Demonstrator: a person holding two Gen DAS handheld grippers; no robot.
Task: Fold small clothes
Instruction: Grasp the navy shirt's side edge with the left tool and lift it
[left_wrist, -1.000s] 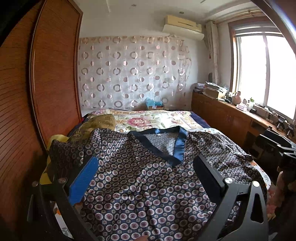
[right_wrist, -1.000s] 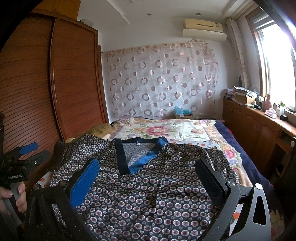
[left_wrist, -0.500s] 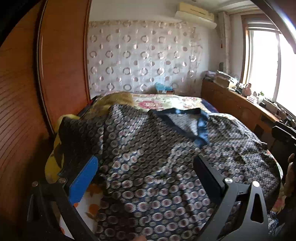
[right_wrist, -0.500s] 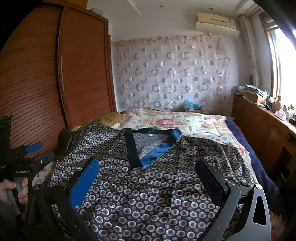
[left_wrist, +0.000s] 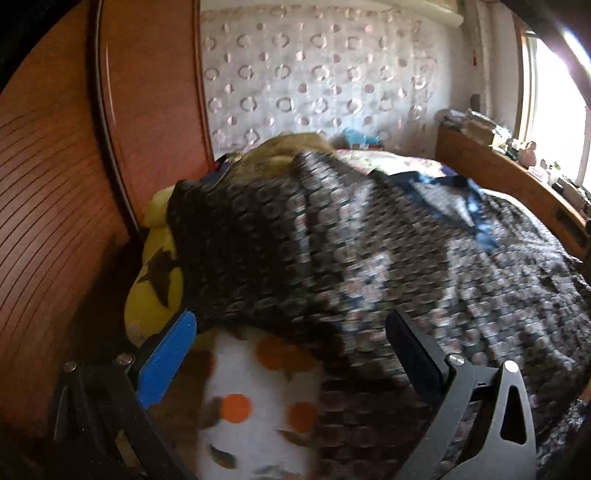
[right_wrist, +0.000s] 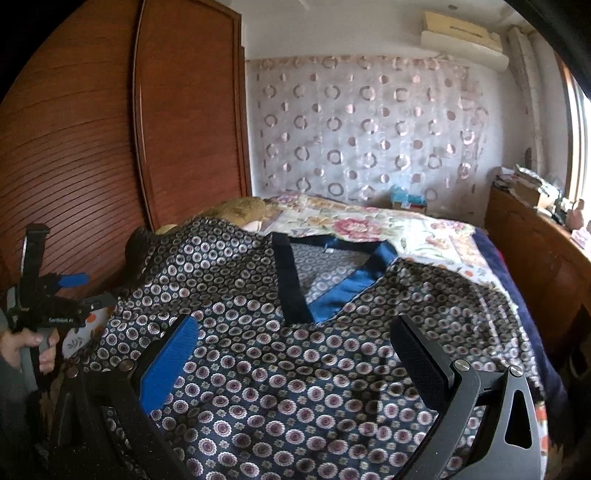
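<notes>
A patterned top, dark blue with small round flower medallions and a plain blue V-neck band, lies spread face up across a bed. It is laid out flat, neckline away from the person, which looks like the starting layout for folding.

The right tongs hover just above the lower middle of the garment, their two arms spread wide with nothing between them. The neck band sits straight ahead of them, beyond the tips.

The left tongs are also spread wide and empty. They point at the garment's left edge, where the sleeve drapes over a yellow plush toy at the bedside. Just in front of their tips the cloth edge ends and a white sheet with orange dots shows. This view is blurred, so finer detail of the edge cannot be made out. In the right view a hand grips the left tool's handle off to the left, beside a wooden wardrobe.

Judging by this aim, the left sleeve is the likely first part to be gripped and folded inward.
</notes>
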